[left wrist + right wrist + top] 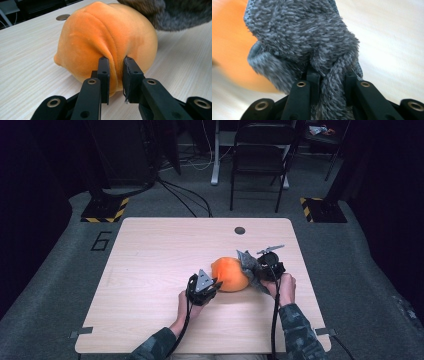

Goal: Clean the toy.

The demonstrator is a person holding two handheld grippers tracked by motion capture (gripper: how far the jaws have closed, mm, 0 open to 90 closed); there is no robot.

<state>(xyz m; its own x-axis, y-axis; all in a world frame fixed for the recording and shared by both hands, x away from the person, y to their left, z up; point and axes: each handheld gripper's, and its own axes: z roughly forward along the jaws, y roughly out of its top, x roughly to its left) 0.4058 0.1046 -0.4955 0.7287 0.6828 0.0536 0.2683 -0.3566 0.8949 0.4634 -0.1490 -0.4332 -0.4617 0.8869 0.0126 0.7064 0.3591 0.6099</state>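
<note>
The orange plush toy (230, 274) lies right of centre on the wooden surface (150, 270), with a grey fuzzy sock (250, 266) touching its right side. The left gripper (210, 287), at the toy's near-left side, is clamped on a pinched fold of the orange fabric. The right gripper (261, 272), just right of the toy, is clamped on a bunch of the sock.
</note>
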